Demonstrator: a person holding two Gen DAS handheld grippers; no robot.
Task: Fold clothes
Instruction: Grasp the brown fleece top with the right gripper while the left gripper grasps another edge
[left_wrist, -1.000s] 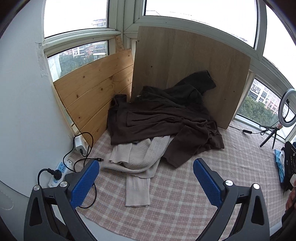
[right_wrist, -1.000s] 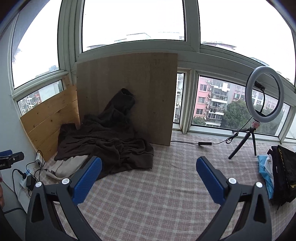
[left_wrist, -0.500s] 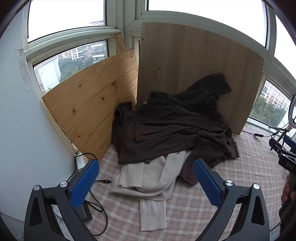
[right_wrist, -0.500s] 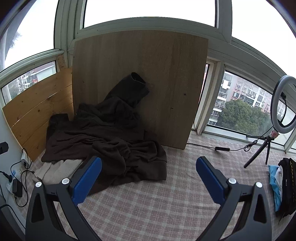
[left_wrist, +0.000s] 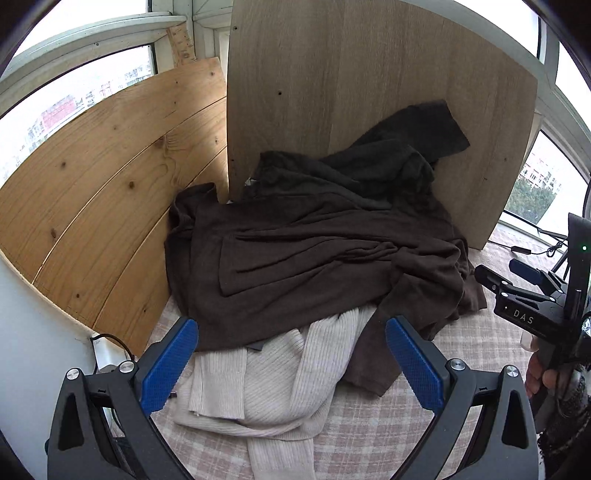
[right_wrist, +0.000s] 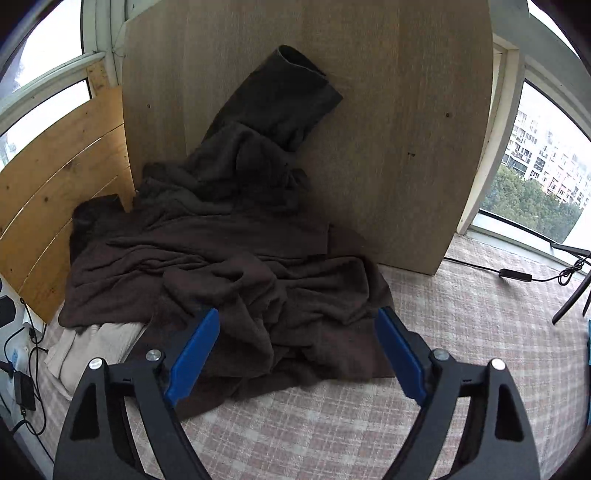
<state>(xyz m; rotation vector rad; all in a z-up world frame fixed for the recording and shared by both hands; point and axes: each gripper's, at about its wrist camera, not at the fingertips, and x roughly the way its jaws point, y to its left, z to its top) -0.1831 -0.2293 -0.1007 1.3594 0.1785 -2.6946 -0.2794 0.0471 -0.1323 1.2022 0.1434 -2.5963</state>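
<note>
Risk: right gripper (right_wrist: 297, 354), fingers closing with nothing pinched yet, may bunch several layers of the dark brown garment (right_wrist: 229, 258) or snag the cream knit (left_wrist: 273, 373) beneath. Left gripper (left_wrist: 291, 358) fingers wide, empty. Pile sits in the corner on the checked surface (right_wrist: 461, 332) against the boards. Versus earlier: both grippers nearer, lower.

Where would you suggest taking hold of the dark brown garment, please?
Probably at the bunched front hem of the dark brown garment, coming down from the near side. It rises in loose folds nearest the open right tongs, whose jaws are closing with nothing gripped, and clear of the cream sweater.
</note>
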